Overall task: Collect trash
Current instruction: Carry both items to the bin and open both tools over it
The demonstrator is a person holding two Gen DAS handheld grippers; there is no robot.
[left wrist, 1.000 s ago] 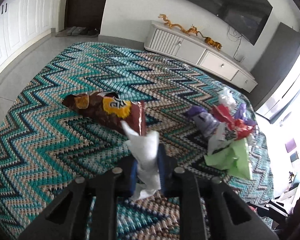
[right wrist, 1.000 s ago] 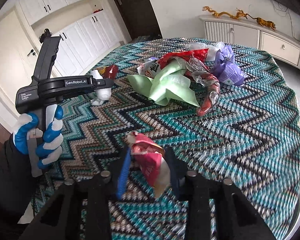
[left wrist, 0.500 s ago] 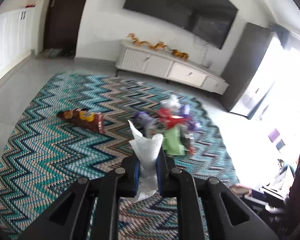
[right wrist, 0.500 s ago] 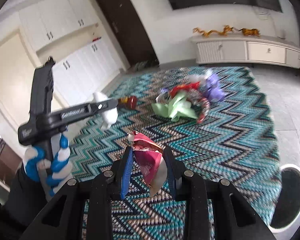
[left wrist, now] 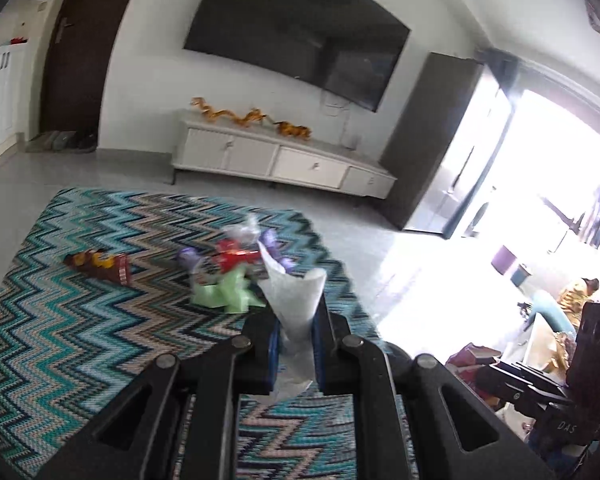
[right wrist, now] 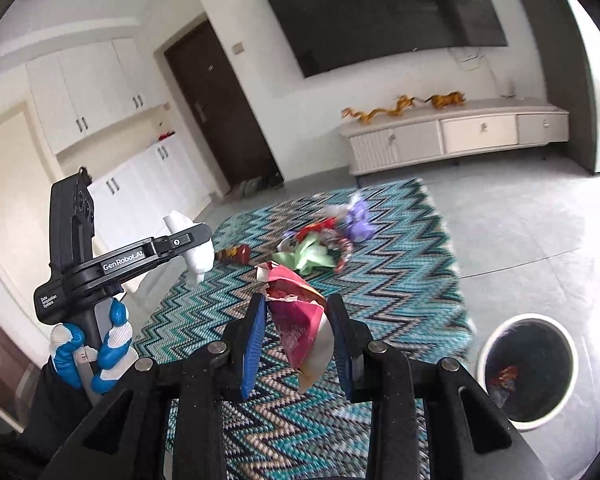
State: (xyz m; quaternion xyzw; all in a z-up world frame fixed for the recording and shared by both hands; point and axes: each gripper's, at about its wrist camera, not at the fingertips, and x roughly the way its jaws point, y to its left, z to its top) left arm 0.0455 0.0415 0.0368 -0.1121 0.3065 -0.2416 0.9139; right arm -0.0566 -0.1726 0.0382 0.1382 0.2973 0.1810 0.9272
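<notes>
My left gripper (left wrist: 296, 320) is shut on a crumpled white tissue (left wrist: 294, 296), held high above the zigzag rug (left wrist: 80, 340). My right gripper (right wrist: 298, 332) is shut on a crumpled pink and red wrapper (right wrist: 300, 320). In the right wrist view the left gripper (right wrist: 192, 246) shows at left with the white tissue (right wrist: 194, 256), gripped by a hand in a blue and white glove (right wrist: 96, 344). A pile of trash (left wrist: 232, 272) with green, red and purple pieces lies on the rug, and a brown snack bag (left wrist: 100, 266) lies to its left.
A round white bin (right wrist: 528, 368) with a dark liner stands on the grey floor right of the rug (right wrist: 380, 280). A white TV cabinet (left wrist: 280, 160) with gold dragon figures runs along the far wall under a wall TV (left wrist: 296, 28). Clutter lies at right by the bright window.
Both grippers have risen well above the rug with their trash still gripped. The trash pile and snack bag look smaller and farther. The white bin has come into the right wrist view.
</notes>
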